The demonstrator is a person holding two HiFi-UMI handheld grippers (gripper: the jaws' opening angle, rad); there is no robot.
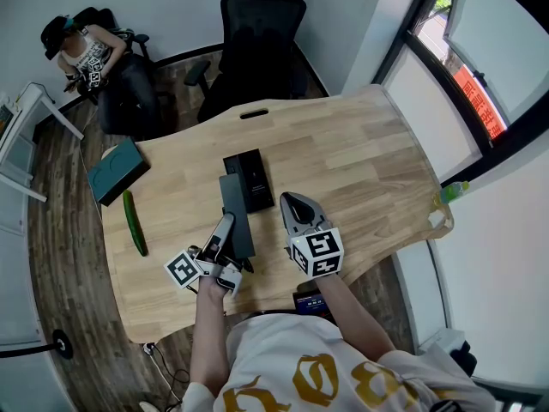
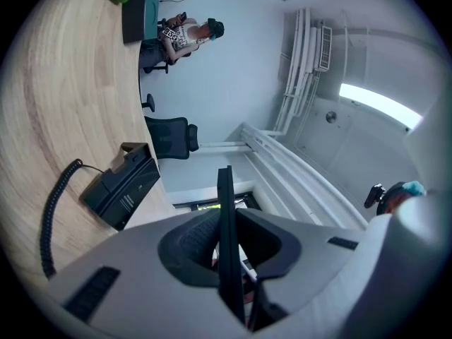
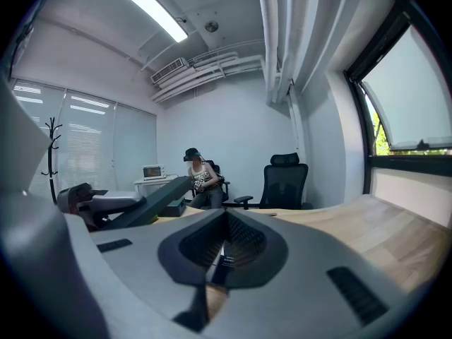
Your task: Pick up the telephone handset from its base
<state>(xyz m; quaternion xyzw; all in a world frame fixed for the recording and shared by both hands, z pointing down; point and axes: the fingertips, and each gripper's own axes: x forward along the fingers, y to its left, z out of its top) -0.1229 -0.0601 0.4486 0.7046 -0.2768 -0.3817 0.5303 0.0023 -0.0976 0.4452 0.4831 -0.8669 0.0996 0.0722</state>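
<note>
Black telephone handset (image 1: 233,201) is clamped edge-on between the jaws of the left hand-held gripper (image 1: 226,230); it is off its base (image 1: 251,178), lying at the base's 7 o'clock over the wooden surface (image 1: 369,157). The right hand-held gripper (image 1: 288,201), at the handset's 3 o'clock, has its jaws together on nothing.

Pretty bright overall, daylight came through the window (image 1: 493,37) plus a ceiling strip light (image 3: 152,9); both gripper views were heavily fisheyed, with dark rounded corners.

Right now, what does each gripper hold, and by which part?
Left gripper: the handset, clamped across its thin body around mid-length. Right gripper: nothing, jaws shut.
</note>
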